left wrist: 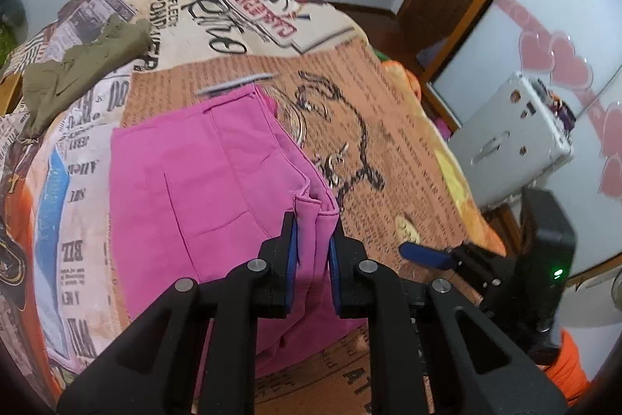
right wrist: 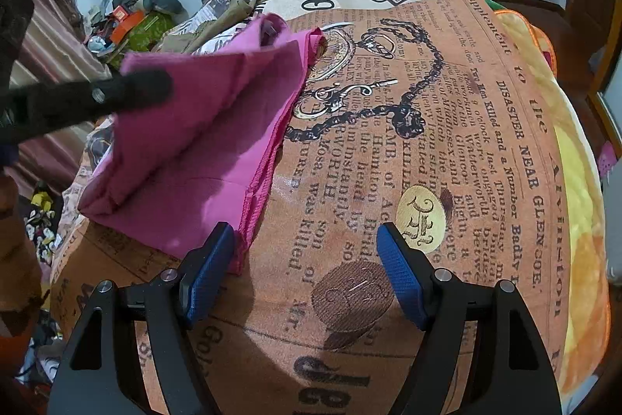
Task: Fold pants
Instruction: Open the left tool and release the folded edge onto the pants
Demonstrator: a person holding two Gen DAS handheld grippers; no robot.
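The left gripper (left wrist: 313, 240) has its blue-padded fingers (left wrist: 290, 259) drawn close together, pinching a raised fold of the pink pants (left wrist: 202, 181), with cloth filling the narrow gap between the pads. The right gripper (right wrist: 305, 271) hovers with its fingers (right wrist: 400, 275) spread wide and nothing between them; its left pad sits just beside the near hem of the pants, and whether it touches the hem cannot be told. The pants lie partly folded on the bed's newspaper-print blanket (right wrist: 427, 142), toward the left side, one layer lifted into a slanting peak. In the right wrist view the left gripper's arm is a dark blur across the left edge, hiding part of the fabric. An olive garment (left wrist: 77, 72) lies farther off at the far left of the bed. No containers show clearly; a cluttered heap (right wrist: 128, 18) past the bed's far left is too small to sort out.
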